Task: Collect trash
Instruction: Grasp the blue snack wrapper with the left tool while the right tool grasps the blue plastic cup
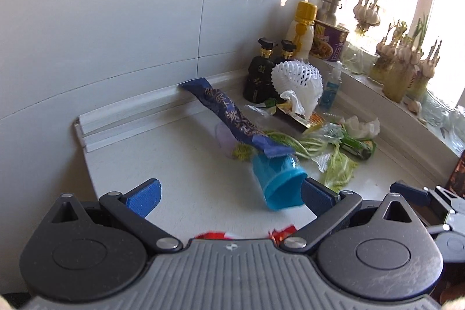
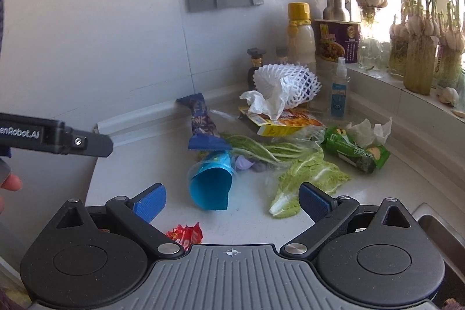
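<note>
A crumpled blue plastic cup (image 2: 210,186) lies on its side on the white kitchen counter (image 2: 145,173), its open mouth toward the cameras — the landmark here. The left gripper (image 1: 229,198) hovers low before it, blue-padded fingers (image 1: 145,196) spread wide, empty; the cup sits just beside its right finger. The right gripper (image 2: 232,201) hangs likewise with fingers apart, holding nothing, the cup between and beyond its tips.

A long dark blue snack wrapper (image 1: 229,118) runs from the wall down onto the cup's top. Right of the cup lie pale green cabbage leaves (image 2: 308,179) and, farther right, a green printed packet (image 2: 357,151). Behind the cup — a white foam fruit net (image 2: 287,84), a crumpled white tissue (image 2: 267,100) and an orange-yellow packet (image 2: 290,121). A red foil sweet wrapper (image 2: 186,234) lies nearer than the cup, to its left.
</note>
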A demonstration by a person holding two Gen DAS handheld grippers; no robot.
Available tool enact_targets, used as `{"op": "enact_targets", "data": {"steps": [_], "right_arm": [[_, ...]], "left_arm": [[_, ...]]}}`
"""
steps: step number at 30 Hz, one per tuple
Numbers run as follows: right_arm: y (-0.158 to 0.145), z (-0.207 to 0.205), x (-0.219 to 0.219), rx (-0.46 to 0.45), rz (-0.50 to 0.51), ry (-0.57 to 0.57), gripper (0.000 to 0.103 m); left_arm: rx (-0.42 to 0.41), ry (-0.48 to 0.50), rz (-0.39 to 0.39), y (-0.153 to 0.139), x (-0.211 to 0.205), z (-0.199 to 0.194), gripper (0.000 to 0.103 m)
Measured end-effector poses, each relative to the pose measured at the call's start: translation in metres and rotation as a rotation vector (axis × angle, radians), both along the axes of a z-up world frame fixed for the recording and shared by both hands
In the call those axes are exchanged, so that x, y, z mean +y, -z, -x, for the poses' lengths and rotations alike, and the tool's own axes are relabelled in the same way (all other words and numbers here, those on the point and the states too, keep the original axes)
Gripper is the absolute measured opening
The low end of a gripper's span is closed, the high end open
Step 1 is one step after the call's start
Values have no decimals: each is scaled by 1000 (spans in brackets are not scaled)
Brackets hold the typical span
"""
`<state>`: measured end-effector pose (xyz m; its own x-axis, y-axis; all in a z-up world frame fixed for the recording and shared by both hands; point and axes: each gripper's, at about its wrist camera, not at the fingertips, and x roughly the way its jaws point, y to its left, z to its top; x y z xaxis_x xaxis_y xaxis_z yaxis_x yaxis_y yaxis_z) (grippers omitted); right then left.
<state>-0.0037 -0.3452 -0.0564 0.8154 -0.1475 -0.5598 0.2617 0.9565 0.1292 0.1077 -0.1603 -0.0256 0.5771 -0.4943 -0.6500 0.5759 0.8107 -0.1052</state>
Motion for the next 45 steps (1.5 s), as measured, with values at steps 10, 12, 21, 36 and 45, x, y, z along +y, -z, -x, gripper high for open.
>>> {"op": "enact_targets", "data": {"steps": [10,12,21,36,45], "right_arm": [[32,-60,-8,21,-34,-26,99],[39,-69,-10,38,-49,-28,99],[61,-90,-10,75,-89,-37,99],[63,-102,-18,55,-202,-19,83],[58,-96,-17,36,-214,-17,69]], "left_arm": [[132,-63,85,31,-45,-83,96],[157,-77,107,38,-51,-98,93],[264,-144,201,59,-69,-145,69],[329,-149,230,67,-73,-161,14],[324,-159,227,59,-67,-158,9]]}}
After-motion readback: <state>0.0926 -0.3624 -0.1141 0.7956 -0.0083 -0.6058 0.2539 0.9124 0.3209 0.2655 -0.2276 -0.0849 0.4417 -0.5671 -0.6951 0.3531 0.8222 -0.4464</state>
